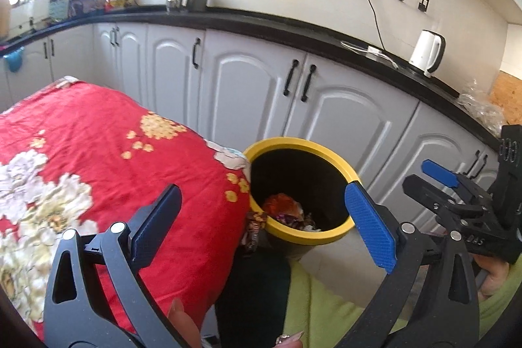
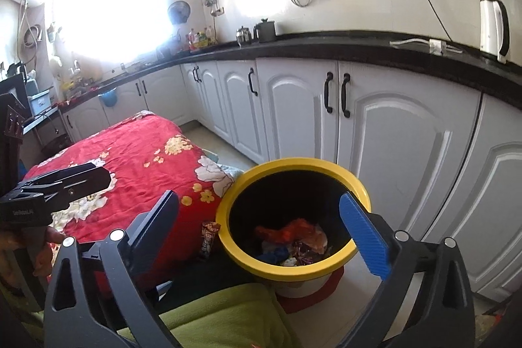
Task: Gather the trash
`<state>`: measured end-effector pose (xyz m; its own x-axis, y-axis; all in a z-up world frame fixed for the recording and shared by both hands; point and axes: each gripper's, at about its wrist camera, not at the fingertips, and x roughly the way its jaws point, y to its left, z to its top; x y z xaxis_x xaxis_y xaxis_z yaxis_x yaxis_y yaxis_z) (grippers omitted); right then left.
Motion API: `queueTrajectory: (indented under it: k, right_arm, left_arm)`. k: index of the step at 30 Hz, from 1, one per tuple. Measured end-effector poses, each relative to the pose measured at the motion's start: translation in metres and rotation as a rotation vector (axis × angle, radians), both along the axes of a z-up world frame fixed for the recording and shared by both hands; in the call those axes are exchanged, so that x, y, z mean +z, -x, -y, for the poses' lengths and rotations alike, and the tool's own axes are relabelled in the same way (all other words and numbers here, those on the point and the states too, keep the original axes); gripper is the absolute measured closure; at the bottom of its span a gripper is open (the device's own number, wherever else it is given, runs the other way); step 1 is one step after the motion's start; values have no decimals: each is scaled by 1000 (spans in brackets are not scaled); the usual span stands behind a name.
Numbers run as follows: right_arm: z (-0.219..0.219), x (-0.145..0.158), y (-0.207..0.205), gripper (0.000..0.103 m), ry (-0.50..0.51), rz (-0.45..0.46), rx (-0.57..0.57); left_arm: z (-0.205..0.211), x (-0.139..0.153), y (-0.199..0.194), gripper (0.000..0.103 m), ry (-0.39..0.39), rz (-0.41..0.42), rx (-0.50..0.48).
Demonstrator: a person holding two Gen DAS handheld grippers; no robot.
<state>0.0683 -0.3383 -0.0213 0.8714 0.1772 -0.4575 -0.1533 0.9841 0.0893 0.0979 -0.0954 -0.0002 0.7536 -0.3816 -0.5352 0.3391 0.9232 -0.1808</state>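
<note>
One wrapper (image 2: 208, 238) is left outside the bin (image 2: 228, 237), wedged between its yellow rim and the red cloth's (image 2: 140, 149) edge. I judge it light, crinkly and slippery; I'd pinch its upper end. My right gripper (image 2: 257, 224) and left gripper (image 1: 261, 217) both gape wide and empty. The right view shows the wrapper's print and the heap inside; the left shows it darker, lower.

Little legible. Left gripper (image 2: 70, 181) body, seen from right wrist view: small white lettering, possibly "UmiRobot.AI". Snack wrapper (image 2: 207, 237) just left of right gripper's dark finger: print unreadable.
</note>
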Motion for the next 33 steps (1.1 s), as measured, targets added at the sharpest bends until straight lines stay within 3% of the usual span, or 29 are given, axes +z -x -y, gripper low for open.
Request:
queueTrajectory:
  k: [13, 21, 33]
  right_arm:
    - [-36, -4, 43, 6, 86, 130, -51]
    - [-36, -1, 66, 6, 110, 248, -119]
    - [-44, -5, 71, 6, 127, 261, -84]
  left_arm:
    - [-17, -1, 41, 11, -38, 127, 133]
    - [-19, 1, 60, 11, -40, 174, 180]
    - [-22, 0, 64, 11, -34, 186, 220]
